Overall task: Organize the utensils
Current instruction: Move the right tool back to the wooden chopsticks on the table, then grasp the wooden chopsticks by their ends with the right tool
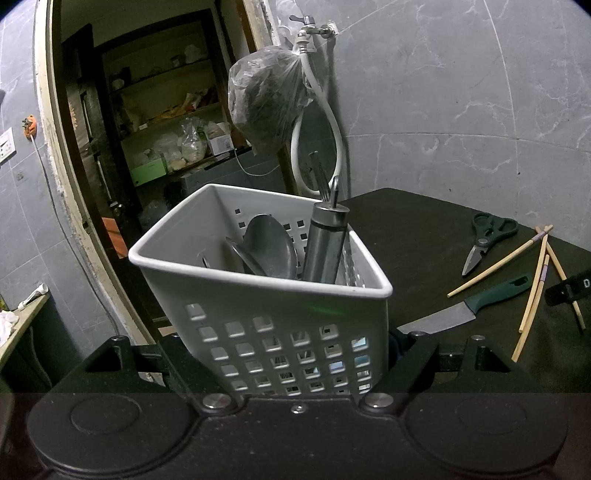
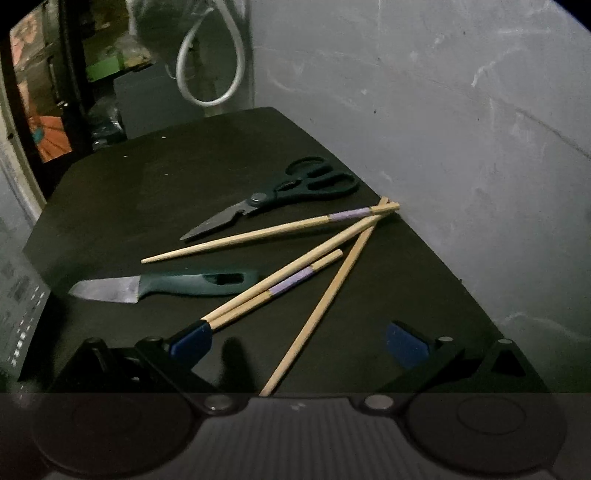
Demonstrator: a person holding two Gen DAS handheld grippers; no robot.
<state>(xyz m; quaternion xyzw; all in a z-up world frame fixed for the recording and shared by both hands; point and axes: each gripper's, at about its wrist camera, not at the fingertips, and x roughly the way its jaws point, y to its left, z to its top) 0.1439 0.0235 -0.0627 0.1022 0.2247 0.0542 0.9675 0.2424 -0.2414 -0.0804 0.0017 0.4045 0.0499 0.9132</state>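
My left gripper [image 1: 295, 373] is shut on a white perforated basket [image 1: 258, 325], its fingers against the two sides. Steel spoons [image 1: 271, 251] and a steel cylinder [image 1: 327, 247] stand inside it. Black-handled scissors [image 2: 280, 192], a green-handled knife [image 2: 166, 286] and several wooden chopsticks [image 2: 273, 230] lie on the dark table [image 2: 147, 177]. My right gripper [image 2: 298, 345] hangs open low over the chopsticks. One chopstick runs between its blue pads [image 2: 190, 345], and the left pad covers the tips of two others. The scissors [image 1: 487, 240], knife [image 1: 476, 302] and chopsticks [image 1: 532, 302] also show to the basket's right.
A grey marble wall [image 2: 443, 110] borders the table's right side. A white hose [image 1: 332, 122] and a filled plastic bag [image 1: 266, 99] hang from a tap [image 1: 310, 27] behind the basket. A dark doorway with shelves [image 1: 166, 129] opens at the left.
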